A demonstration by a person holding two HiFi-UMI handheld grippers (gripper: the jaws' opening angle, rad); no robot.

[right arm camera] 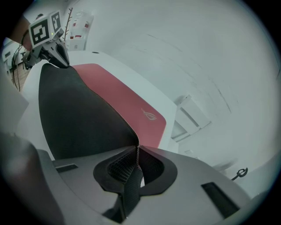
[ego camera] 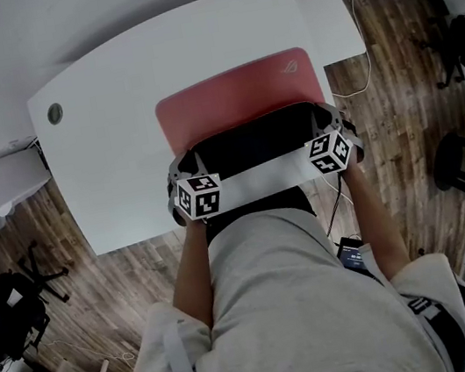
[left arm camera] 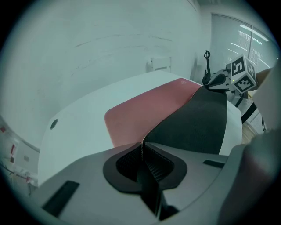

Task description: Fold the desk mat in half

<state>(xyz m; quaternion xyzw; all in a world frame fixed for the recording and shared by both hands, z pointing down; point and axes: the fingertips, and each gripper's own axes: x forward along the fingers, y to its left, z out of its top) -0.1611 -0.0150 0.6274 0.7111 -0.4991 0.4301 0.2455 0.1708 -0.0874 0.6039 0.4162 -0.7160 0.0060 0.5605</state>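
Both the left gripper (left arm camera: 142, 145) and right gripper (right arm camera: 137, 147), clamped on near corners of the desk mat (ego camera: 234, 96), should advance evenly so edges align.

Desk mat (ego camera: 235, 100) sat on the right half of the table (ego camera: 113, 166), far half flat on the top, near half lifted off it. Left gripper (left arm camera: 142, 149) had the mat's near-left corner between its jaws and right gripper (right arm camera: 137, 151) had the near-right corner. The raised edge ran between them, above the table's near edge and just in front of the person's torso. Cable grommet (ego camera: 55, 114) was in the table's far-left corner, well apart from the mat. Stool (ego camera: 455, 159) stood on the floor right of the table, office chair (ego camera: 13, 304) on the floor to its left.
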